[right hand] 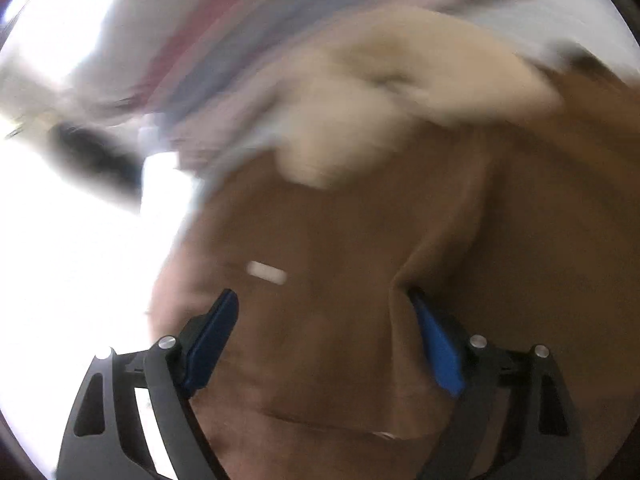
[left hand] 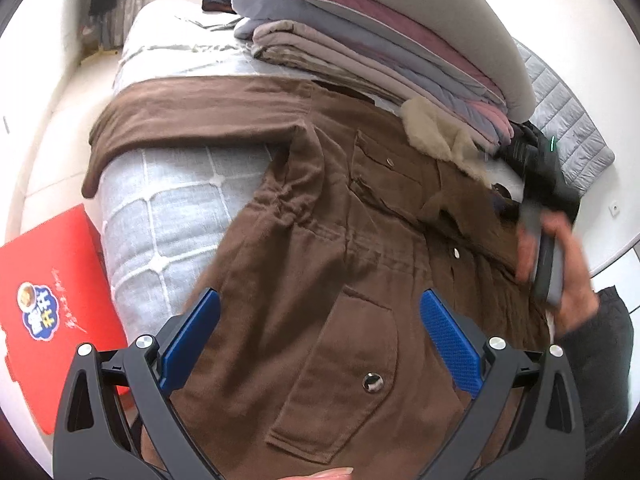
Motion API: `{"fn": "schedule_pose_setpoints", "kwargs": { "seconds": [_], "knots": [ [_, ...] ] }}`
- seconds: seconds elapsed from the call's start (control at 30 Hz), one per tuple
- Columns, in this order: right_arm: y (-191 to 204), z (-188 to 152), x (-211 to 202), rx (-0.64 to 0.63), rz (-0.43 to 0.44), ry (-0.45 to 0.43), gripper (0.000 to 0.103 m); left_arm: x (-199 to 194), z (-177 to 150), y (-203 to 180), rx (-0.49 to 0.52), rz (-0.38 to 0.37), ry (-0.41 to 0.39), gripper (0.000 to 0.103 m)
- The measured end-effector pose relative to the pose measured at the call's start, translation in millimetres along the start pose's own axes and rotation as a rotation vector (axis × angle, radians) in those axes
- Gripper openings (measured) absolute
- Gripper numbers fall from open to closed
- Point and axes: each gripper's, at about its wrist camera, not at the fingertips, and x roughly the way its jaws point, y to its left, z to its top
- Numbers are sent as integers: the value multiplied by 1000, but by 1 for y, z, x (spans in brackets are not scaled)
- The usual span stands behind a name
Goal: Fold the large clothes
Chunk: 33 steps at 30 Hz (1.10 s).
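A brown coat with a cream fleece collar lies spread on the bed, front up, one sleeve stretched out to the left. My left gripper hovers open just above the lower pocket, nothing between its blue pads. At the coat's right edge a hand holds the other gripper, blurred with motion. The right wrist view is heavily blurred. There my right gripper stands open over the coat, and a raised fold of brown cloth lies against the right-hand pad. The collar lies ahead of it.
A tall stack of folded grey, mauve and beige bedding fills the back of the bed, right behind the collar. The grey checked mattress shows bare at the left. A red box lies on the floor by the bed. A grey quilted pad lies at the far right.
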Motion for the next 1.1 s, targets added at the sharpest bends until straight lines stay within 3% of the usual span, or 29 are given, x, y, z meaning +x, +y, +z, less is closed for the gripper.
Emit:
{"fn": "schedule_pose_setpoints", "kwargs": {
  "seconds": [0.03,0.13,0.23,0.3,0.4,0.47,0.53,0.63,0.87,0.97,1.07,1.1],
  "knots": [
    [25,18,-7,-63,103,-59,83,0,1,0,7,11,-6,97],
    [56,41,-35,-128,175,-212,85,-1,4,4,5,18,-12,97],
    [51,31,-47,-108,209,-216,87,-3,7,10,-10,14,-24,97],
    [35,3,-51,-102,171,-169,87,-8,9,12,-2,12,-45,97],
    [0,-55,-57,-82,116,-133,87,-15,15,17,27,-49,-77,97],
    [-15,-98,-69,-94,68,-127,87,-15,21,33,-3,-48,-70,97],
    [-25,-135,-81,-130,15,-136,87,-14,32,61,-82,-85,-57,97],
    [-34,-165,-92,-130,-8,-151,87,-11,50,114,-214,-35,-88,97],
    [-36,-170,-82,-78,75,-139,87,52,65,250,-662,-240,-3,97],
    [-37,-171,-75,-77,67,-112,87,81,59,288,-808,-273,-2,97],
    [-37,-171,-71,-75,61,-106,87,118,51,314,-964,-387,8,96],
    [-37,-171,-70,-76,58,-106,87,129,48,321,-1008,-388,5,96]
  ]
}}
